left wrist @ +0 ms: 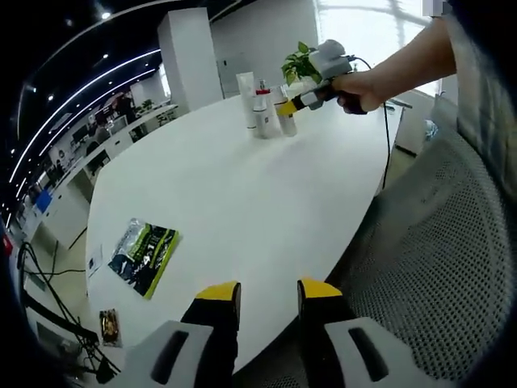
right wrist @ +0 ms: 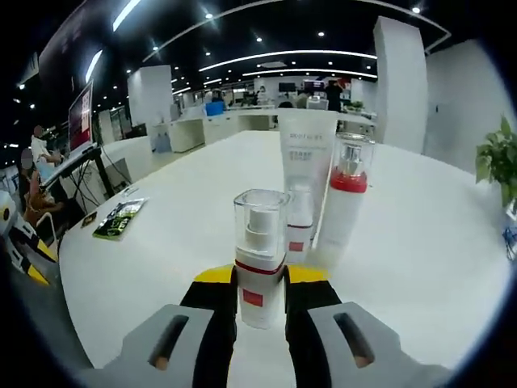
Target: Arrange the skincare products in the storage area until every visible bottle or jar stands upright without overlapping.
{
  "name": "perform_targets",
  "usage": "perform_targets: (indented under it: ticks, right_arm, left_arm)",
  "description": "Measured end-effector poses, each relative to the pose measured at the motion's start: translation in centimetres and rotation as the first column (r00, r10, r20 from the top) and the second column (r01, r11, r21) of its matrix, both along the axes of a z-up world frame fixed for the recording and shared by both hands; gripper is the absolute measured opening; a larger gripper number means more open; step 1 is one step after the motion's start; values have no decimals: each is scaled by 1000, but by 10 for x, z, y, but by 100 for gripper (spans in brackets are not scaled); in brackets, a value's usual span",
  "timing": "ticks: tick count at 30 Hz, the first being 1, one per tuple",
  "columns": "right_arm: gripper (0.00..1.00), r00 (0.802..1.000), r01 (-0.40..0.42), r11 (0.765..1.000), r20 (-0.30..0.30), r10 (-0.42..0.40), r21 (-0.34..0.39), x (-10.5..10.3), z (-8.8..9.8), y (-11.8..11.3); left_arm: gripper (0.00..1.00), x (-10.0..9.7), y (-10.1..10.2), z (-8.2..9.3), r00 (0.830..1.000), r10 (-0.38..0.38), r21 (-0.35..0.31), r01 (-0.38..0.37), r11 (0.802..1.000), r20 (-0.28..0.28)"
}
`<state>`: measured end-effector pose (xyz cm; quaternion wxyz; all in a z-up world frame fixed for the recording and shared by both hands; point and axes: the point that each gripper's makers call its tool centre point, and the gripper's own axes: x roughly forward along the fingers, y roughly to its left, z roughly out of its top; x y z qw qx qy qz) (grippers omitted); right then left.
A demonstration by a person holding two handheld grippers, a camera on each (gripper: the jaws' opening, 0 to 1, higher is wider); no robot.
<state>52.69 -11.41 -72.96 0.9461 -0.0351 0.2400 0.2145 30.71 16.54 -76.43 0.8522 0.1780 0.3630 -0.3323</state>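
Observation:
At the far end of the white table (left wrist: pixel 242 194) stands a cluster of skincare products. In the right gripper view, a pump bottle (right wrist: pixel 260 259) with a clear cap and a red band stands upright between my right gripper's (right wrist: pixel 260 276) yellow-tipped jaws, which are shut on it. Close behind it are a small white bottle (right wrist: pixel 300 222), a tall white tube (right wrist: pixel 307 162) and a bottle with a red collar (right wrist: pixel 346 194), all upright. In the left gripper view, a hand holds the right gripper (left wrist: pixel 292 103) against the cluster's nearest bottle (left wrist: pixel 287 123). My left gripper (left wrist: pixel 269 291) hangs open over the near table edge.
A green and black packet (left wrist: pixel 144 255) lies flat on the table's left side, also seen as the packet (right wrist: pixel 119 218) in the right gripper view. A potted plant (left wrist: pixel 300 61) stands behind the products. A grey mesh chair (left wrist: pixel 436 267) is at the right, beside the table edge.

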Motion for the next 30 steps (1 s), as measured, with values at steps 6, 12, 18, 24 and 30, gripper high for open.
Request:
perform_targets:
  ticks: [6,12,18,24,30]
  right_arm:
    - [20,999,30,999,41,-31,22,10,0,-9]
    - [20,998,33,999,54,-33,-3,17,-7,-13]
    - [19,994,73,997,79,-72,-12,24,-13,-21]
    - [19,992,82,997,98,-81,-5,27,-18,-20]
    - [19,990,85,996,107,-86,11,29,-20,-22]
  left_arm:
    - [28,-2,0,-3,1000,4,3,-3,1000,-13]
    - [28,-2,0,-5,1000,5,8,-5,1000,-22]
    - [28,-4,-1,-7,999,0,8,1,1000,-37]
    - [28,-6,-1,-10,999,-5,13,6,1000,-53]
    - [28,-6,-1,-11,998,-6,12,7,1000,-60]
